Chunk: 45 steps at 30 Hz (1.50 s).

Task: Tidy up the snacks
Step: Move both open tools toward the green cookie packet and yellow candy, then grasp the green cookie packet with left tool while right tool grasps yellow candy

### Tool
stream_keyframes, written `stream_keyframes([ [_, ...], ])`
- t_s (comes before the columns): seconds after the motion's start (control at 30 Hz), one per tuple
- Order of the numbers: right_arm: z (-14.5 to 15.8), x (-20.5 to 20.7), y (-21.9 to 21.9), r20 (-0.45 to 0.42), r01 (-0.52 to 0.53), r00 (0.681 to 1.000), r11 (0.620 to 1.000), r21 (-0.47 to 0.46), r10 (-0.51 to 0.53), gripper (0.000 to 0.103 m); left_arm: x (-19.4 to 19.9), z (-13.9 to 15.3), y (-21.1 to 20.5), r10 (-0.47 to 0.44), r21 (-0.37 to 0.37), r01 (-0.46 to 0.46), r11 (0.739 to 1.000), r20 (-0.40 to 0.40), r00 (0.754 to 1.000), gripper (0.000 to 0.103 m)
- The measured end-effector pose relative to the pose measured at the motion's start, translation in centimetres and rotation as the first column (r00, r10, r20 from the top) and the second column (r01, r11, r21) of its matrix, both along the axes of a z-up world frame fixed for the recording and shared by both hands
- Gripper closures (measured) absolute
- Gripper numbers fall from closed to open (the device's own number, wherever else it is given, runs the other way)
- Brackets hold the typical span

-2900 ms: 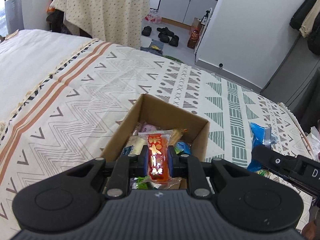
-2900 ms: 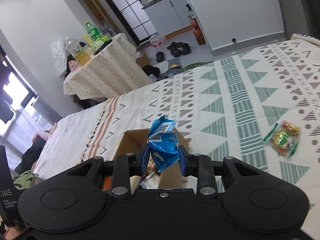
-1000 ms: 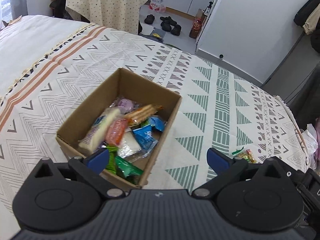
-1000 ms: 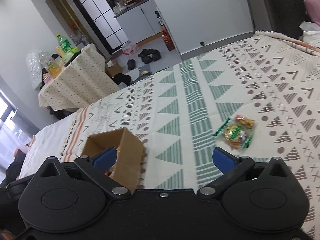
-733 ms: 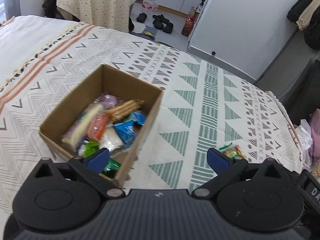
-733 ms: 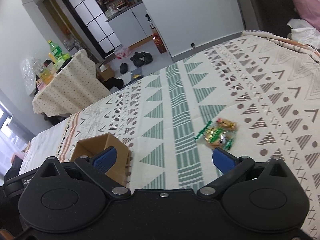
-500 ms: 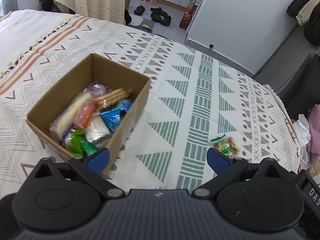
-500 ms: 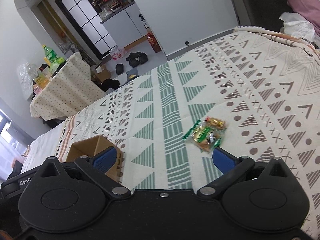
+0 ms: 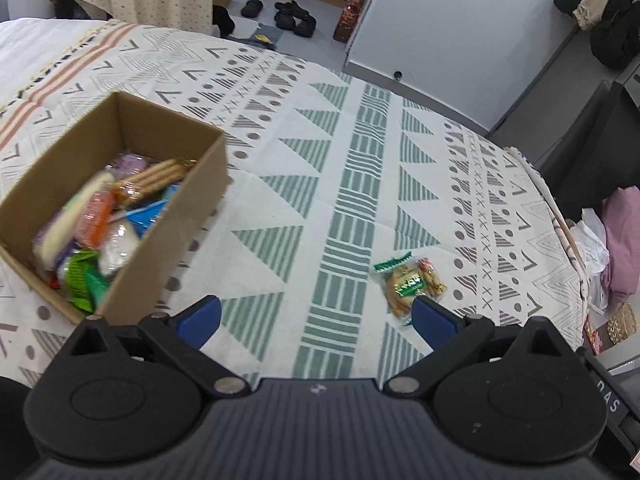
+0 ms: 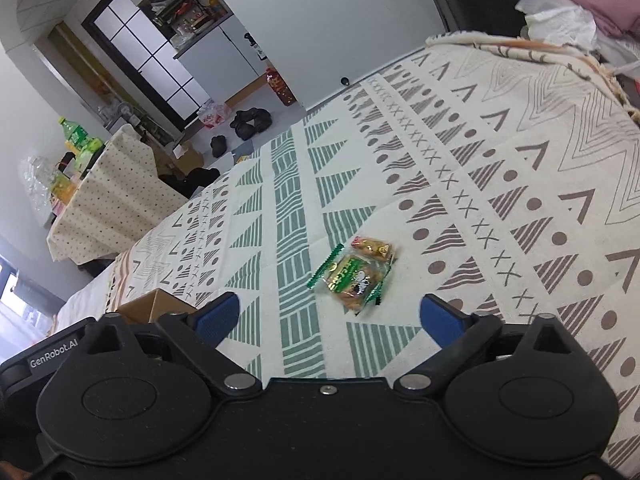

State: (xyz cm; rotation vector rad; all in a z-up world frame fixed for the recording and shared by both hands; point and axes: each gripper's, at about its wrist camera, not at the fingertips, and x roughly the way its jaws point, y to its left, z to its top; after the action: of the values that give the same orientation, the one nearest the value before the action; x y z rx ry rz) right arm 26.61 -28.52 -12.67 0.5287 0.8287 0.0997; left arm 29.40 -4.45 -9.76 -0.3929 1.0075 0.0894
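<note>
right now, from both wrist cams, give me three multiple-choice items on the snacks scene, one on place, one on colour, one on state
1. Where does the loose snack packet lie?
A. in the cardboard box
B. on the patterned bedspread, apart from the box
C. on the floor by the shoes

2. What colour are the packet's serrated end seals?
A. green
B. red
C. purple

3. How is the right gripper?
A. clamped on the packet
B. holding a blue wrapper
C. empty, pads clear of the packet

Key: 1 B, the packet rests on the bedspread, well to the right of the cardboard box in the left wrist view. 2 A, both ends show green zigzag edges. 3 C, its jaws are closing but wide apart, nothing between them, with the packet lying just ahead.
</note>
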Motion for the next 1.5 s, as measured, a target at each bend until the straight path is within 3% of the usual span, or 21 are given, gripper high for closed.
stream_keyframes([
  [0.23, -1.5, 1.2, -1.8, -0.036, -0.006, 0.999, 0.999, 0.035, 0.007, 0.023, 1.5, -1.6, -1.7, -0.011, -0.002, 0.011, 1.000, -0.009, 1.000, 0.004],
  [0.5, -3.1, 2.6, -3.3, -0.065, -0.003, 0.998, 0.999, 0.045, 0.006, 0.024, 3.7, -4.2, -3.2, -0.007, -0.018, 0.006, 1.000, -0.060, 0.998, 0.010],
  [0.83, -5.1, 4.9, -4.5, -0.104, 0.001, 0.995, 0.999, 0.048, 0.004, 0.024, 6.5, -6.6, -5.1, -0.016, -0.009, 0.015, 1.000, -0.093, 0.996, 0.030],
  [0.93, -5.8, 5.4, -4.8, -0.119, 0.005, 0.993, 0.999, 0.053, 0.002, 0.025, 7.3, -7.2, -5.5, -0.007, -0.017, 0.006, 1.000, -0.101, 0.995, 0.031],
  [1.3, -7.6, 7.4, -5.1, -0.155, -0.036, 0.987, 0.995, 0.089, 0.050, 0.058, 10.2, -9.4, -7.3, -0.002, -0.035, -0.002, 0.999, -0.120, 0.993, 0.034],
  [1.5, -8.7, 8.2, -5.2, -0.176, -0.035, 0.983, 0.995, 0.097, 0.051, 0.060, 11.3, -10.6, -8.6, -0.006, -0.040, 0.000, 0.999, -0.152, 0.988, 0.034],
])
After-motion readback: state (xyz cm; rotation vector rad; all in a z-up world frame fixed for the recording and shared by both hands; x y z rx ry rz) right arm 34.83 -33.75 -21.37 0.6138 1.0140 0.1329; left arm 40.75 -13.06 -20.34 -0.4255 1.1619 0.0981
